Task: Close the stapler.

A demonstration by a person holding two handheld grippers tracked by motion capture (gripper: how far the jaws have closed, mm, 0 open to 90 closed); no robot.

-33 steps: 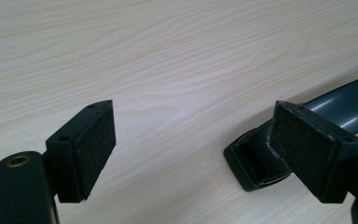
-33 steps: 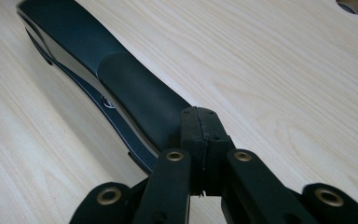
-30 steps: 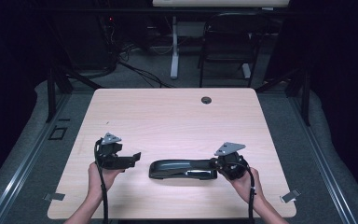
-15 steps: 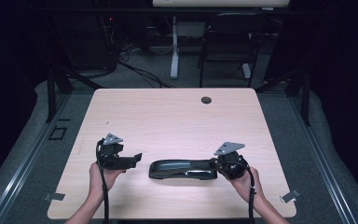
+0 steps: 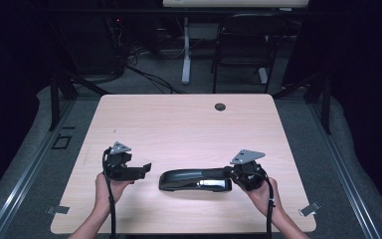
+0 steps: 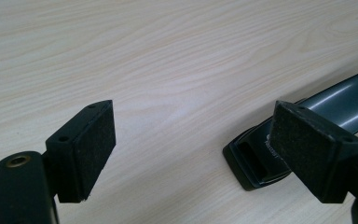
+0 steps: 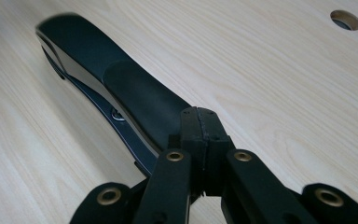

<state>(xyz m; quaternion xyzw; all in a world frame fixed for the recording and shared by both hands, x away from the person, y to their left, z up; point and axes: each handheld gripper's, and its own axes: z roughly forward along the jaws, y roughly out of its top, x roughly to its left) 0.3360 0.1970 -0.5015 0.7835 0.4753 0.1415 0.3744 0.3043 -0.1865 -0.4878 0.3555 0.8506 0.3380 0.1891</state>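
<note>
Right gripper view looks along the right gripper (image 7: 199, 122), whose jaws are pressed together pad to pad with nothing between them; their tip sits over or against the near end of a long, dark, glossy curved handle (image 7: 98, 70), and contact cannot be told. From there the handle runs away across the pale wooden table (image 7: 284, 84), arched along its length, with a matte black section near the jaws, a shinier stretch beyond, and a thin silvery edge along its side. A round cable hole (image 7: 345, 19) sits at the far corner.

Left gripper view shows the left gripper (image 6: 193, 144) spread wide, bare tabletop between its pads; the handle's other end, a flat foot with a rectangular slot, lies just beside the right-hand pad.

High view alone shows the handle (image 5: 195, 179) lying crosswise between the two grippers, near the table's front edge
</note>
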